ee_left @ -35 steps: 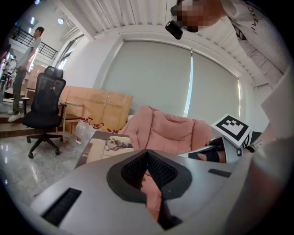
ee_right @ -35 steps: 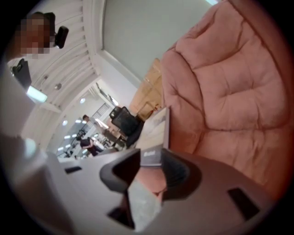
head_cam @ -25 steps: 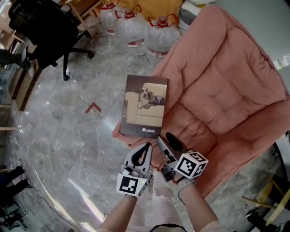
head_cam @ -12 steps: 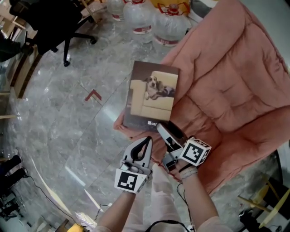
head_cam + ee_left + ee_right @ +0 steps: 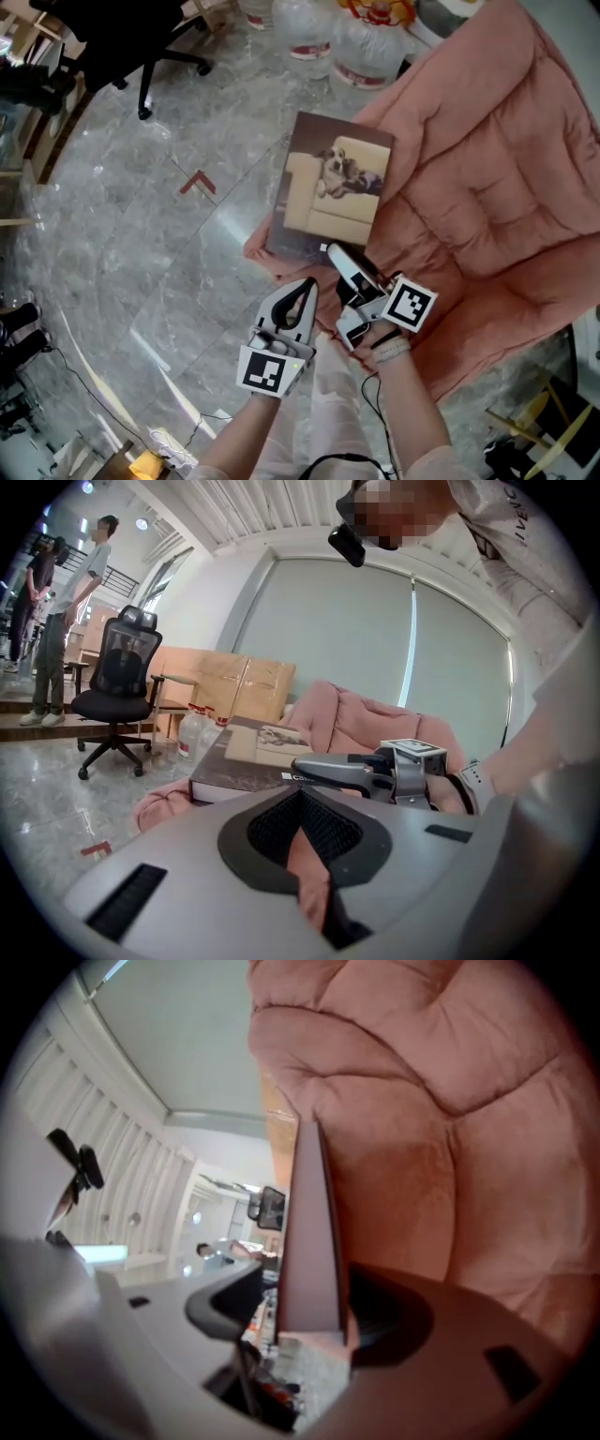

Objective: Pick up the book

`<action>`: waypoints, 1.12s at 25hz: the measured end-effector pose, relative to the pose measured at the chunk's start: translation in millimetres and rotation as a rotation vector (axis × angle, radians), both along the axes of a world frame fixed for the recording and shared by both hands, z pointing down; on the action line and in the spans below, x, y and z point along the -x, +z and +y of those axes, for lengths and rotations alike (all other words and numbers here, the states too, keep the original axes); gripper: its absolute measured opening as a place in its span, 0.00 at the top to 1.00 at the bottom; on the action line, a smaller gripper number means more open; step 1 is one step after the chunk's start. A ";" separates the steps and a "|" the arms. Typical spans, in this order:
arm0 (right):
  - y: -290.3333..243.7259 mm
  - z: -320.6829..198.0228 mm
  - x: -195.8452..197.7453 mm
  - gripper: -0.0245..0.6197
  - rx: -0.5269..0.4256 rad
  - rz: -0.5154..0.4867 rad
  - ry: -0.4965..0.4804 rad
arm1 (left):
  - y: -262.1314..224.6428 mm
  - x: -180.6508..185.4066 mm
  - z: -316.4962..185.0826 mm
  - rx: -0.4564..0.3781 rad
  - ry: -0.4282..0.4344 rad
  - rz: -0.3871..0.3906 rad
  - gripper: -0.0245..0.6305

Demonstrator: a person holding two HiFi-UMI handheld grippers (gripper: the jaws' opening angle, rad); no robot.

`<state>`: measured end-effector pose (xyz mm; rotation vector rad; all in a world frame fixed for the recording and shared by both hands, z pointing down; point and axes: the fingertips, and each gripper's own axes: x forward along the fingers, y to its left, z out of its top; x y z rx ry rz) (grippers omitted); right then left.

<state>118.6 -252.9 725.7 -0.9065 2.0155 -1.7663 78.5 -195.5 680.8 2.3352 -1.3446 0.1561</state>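
Note:
The book [image 5: 333,187], with a dog on a sofa on its cover, lies flat on the edge of a pink quilt [image 5: 478,187]. My right gripper [image 5: 347,261] is open at the book's near edge, rolled on its side. In the right gripper view the book's edge [image 5: 309,1241] stands between the two jaws [image 5: 300,1312] with a gap on the left side. My left gripper [image 5: 305,287] hangs to the left of it, short of the book, its jaws shut with nothing held. The left gripper view looks over its tip [image 5: 302,791] at the book [image 5: 253,757] and the right gripper [image 5: 342,772].
Grey marble floor with a red arrow mark [image 5: 197,181] lies left of the quilt. A black office chair [image 5: 122,37] stands far left, and large water bottles [image 5: 366,47] beyond the book. Cardboard boxes [image 5: 225,686] and two standing people [image 5: 56,621] show far off.
My right gripper has moved forward to the book's near edge and rolled, so its jaws now straddle that edge. The left gripper has hardly moved.

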 end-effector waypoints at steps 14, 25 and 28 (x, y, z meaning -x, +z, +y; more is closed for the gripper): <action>-5.7 -0.3 5.2 0.68 -0.063 -0.025 0.007 | 2.8 13.5 9.2 0.004 -0.022 0.005 0.93; -17.9 -2.0 -5.9 0.71 -0.075 -0.112 0.111 | -12.6 9.6 11.0 -0.042 0.017 -0.020 0.93; -20.3 -1.4 -7.0 0.71 -0.064 -0.131 0.128 | -20.3 13.9 8.0 -0.055 0.005 -0.011 0.93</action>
